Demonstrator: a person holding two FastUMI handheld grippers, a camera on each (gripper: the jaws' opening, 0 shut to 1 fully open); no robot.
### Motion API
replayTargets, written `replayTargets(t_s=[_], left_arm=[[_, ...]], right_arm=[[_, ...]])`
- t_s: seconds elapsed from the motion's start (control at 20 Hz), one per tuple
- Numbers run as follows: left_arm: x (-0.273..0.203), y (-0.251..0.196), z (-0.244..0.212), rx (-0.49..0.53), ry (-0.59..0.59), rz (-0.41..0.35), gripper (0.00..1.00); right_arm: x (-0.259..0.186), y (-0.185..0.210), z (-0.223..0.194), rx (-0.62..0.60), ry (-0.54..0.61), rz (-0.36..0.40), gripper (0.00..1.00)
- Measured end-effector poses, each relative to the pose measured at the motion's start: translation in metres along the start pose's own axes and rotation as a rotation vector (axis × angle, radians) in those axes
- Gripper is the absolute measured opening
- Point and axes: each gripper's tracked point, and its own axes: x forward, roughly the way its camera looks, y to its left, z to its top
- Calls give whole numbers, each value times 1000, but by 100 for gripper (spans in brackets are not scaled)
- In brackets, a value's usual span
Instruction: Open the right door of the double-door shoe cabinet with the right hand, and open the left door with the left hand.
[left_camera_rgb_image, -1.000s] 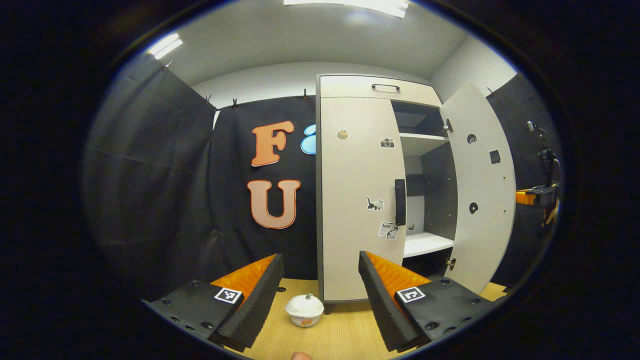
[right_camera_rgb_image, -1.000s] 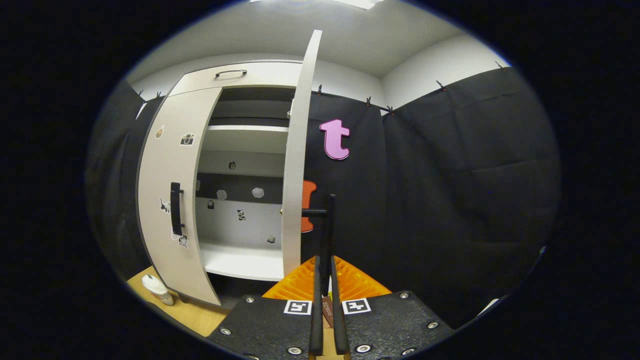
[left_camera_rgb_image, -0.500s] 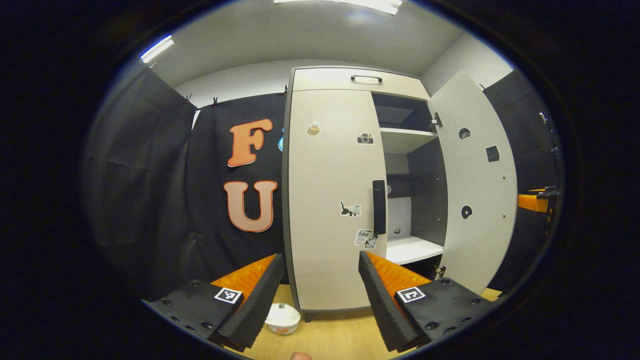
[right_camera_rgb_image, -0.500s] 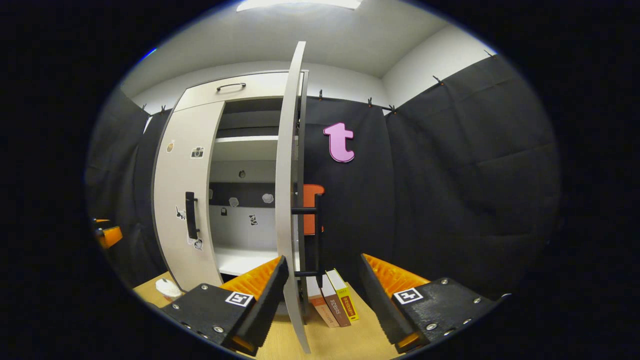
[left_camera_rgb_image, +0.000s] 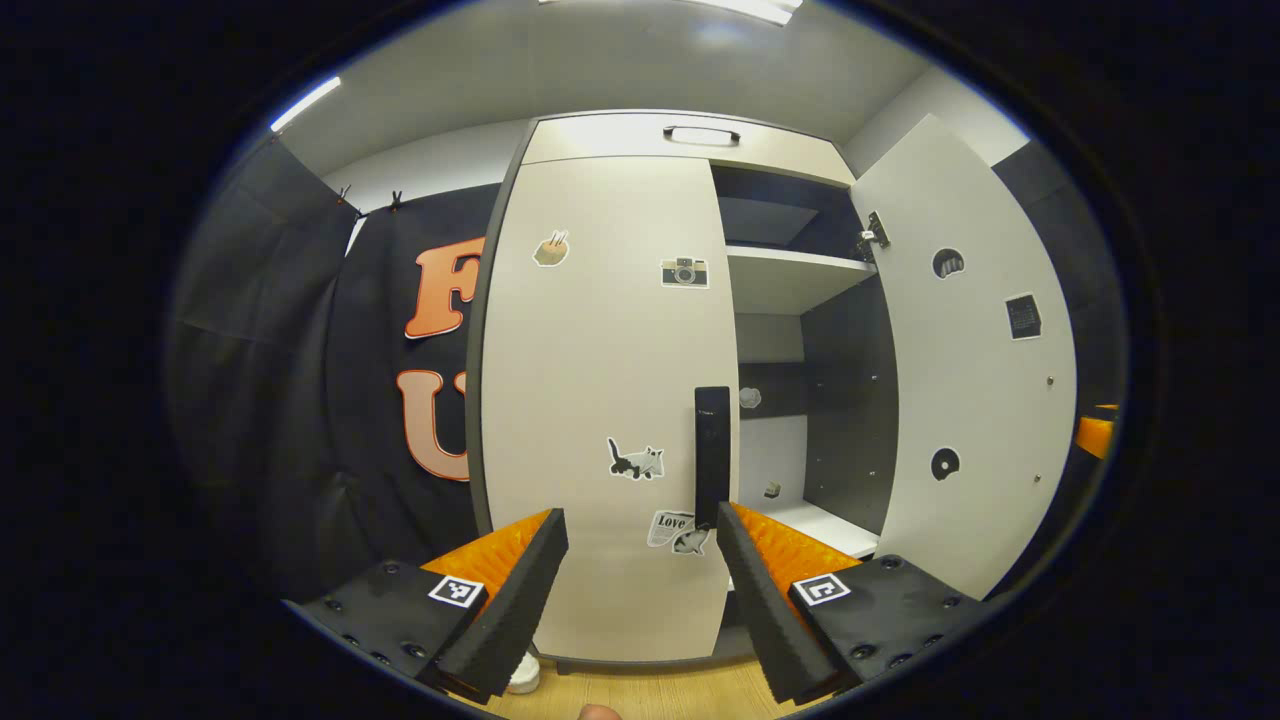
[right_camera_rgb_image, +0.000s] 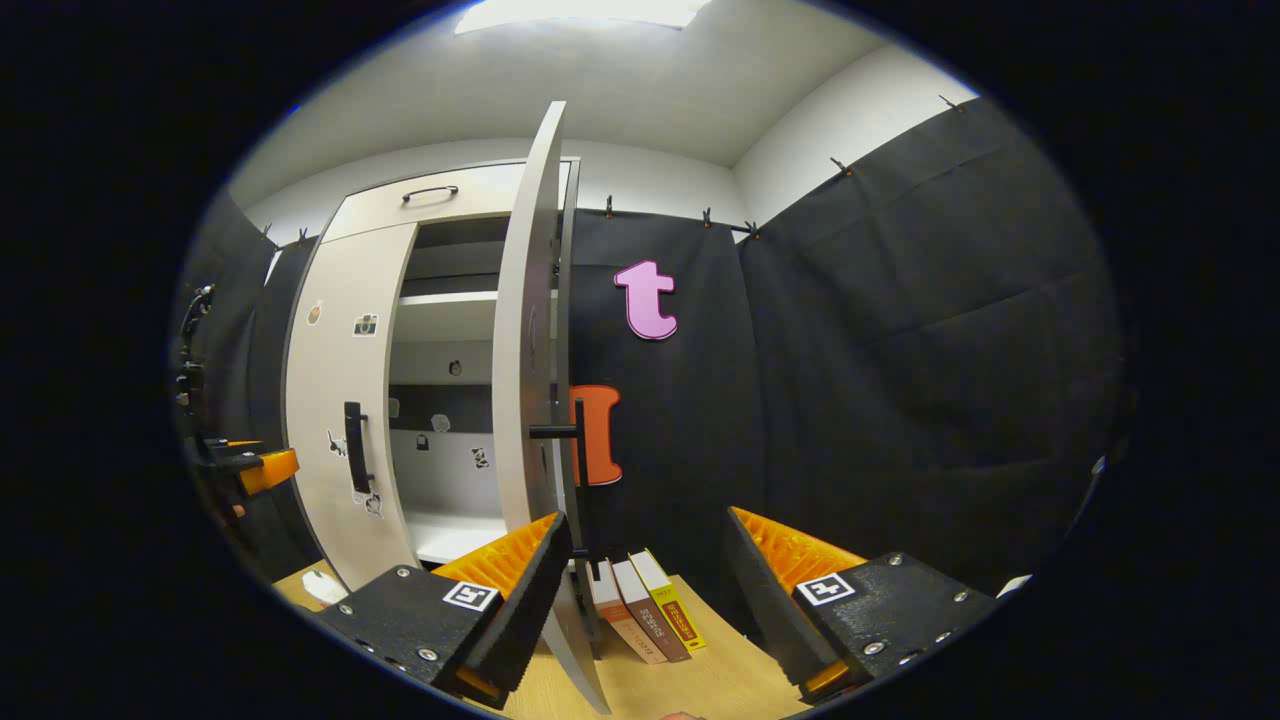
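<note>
The tall off-white double-door shoe cabinet with dark grey edges stands against the black cloth wall, on a light wooden floor. Its right door is swung wide open, and its inner face carries a few small dark stickers. In the right gripper view that door shows almost edge-on, with its black bar handle sticking out towards the cloth. The left door is closed. It bears a vertical black bar handle near its inner edge and small stickers: a cat, a camera, a cup and a scrap of print. Inside the cabinet are white shelves and dark grey walls, and the back panel has small stickers too. A narrow top panel holds a curved black handle.

The left gripper hovers just before the closed door, its jaws spread wide and holding nothing; the handle's lower end lies just by its right-hand finger. The right gripper is likewise wide open and empty, near the open door's edge. Three books lean together on the floor beside that door.
</note>
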Motion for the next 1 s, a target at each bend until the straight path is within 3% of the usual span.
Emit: replayTargets(t_s=[0.2,0.5,0.7,0.75,0.9,1.0], left_arm=[[54,-21,0,13,-5,-4,95],[100,-32,-19,63,13,0,95],[117,-35,-30,-55,59,-12,95],[118,-34,-31,-58,59,-15,88],[118,-40,-30,-9,66,-11,85],[118,-45,-30,5,73,-20,75]], right_arm=[[4,-9,-2,-29,-13,-25,93],[17,-12,-18,-36,14,-19,93],[23,-18,-21,-42,11,-34,93],[23,-17,-20,-40,8,-34,93],[24,-18,-19,-37,4,-38,93],[23,-15,-18,-34,0,-35,93]])
